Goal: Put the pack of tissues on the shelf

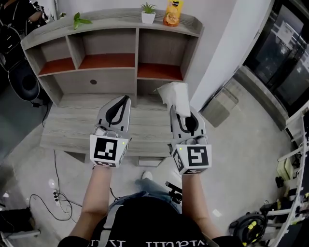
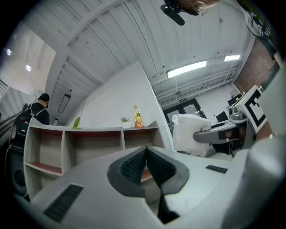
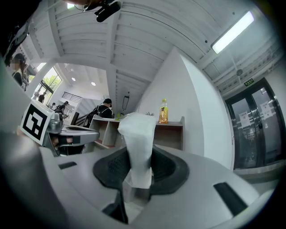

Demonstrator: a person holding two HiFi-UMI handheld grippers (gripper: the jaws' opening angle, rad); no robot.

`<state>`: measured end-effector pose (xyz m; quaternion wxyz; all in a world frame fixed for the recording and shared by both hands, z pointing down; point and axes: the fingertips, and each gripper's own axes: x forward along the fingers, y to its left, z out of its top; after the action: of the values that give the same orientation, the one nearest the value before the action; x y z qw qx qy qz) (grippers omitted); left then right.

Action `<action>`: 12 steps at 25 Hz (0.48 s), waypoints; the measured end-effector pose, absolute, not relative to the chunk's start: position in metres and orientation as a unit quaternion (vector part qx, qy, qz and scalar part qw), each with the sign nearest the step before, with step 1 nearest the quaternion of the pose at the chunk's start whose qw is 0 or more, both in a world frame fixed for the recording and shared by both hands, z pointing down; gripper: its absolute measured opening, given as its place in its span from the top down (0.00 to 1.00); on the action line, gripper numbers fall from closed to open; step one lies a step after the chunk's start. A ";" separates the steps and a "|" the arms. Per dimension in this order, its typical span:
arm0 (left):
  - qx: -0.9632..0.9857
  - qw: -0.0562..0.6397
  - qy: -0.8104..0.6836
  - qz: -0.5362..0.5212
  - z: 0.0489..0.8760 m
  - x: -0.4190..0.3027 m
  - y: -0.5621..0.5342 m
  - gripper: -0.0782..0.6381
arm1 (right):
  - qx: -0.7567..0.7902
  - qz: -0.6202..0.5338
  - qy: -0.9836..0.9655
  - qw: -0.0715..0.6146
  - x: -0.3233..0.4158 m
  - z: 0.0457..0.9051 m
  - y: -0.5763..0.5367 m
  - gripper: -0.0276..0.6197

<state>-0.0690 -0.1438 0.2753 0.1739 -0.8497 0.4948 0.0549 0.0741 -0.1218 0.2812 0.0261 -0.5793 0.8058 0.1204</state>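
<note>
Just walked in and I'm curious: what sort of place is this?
Probably an office or lab: a wooden shelf unit by a white wall, glass doors, and other people in the background.

Ahead of the right gripper's [image 1: 186, 118] jaws, past the pack of tissues [image 1: 175, 96] jutting from them, the shelf's [image 1: 111, 21] right-hand compartment [image 1: 159, 71] gapes open, its red floor bare. Left of it stands an upright divider [image 1: 136, 53], and to the right the white wall [image 1: 217, 43] sits close. Higher up, a potted plant [image 1: 148, 13] and a juice bottle [image 1: 173, 13] crowd the top board. The left gripper [image 1: 124, 100] sits alongside, apart.
</note>
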 end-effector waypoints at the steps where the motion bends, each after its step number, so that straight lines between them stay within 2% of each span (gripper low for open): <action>1: -0.849 0.176 0.495 0.056 0.273 -0.065 -0.154 0.87 | -0.577 0.120 0.807 0.027 0.077 0.280 -0.133 0.77; 12: -0.849 0.164 0.500 0.047 0.269 -0.035 -0.257 0.87 | -0.562 0.103 0.820 0.031 0.101 0.274 -0.241 0.77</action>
<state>-0.0346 -0.2571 0.2693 0.1637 -0.8492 0.4999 0.0473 0.1007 -0.2406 0.2737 0.0309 -0.5623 0.8198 0.1033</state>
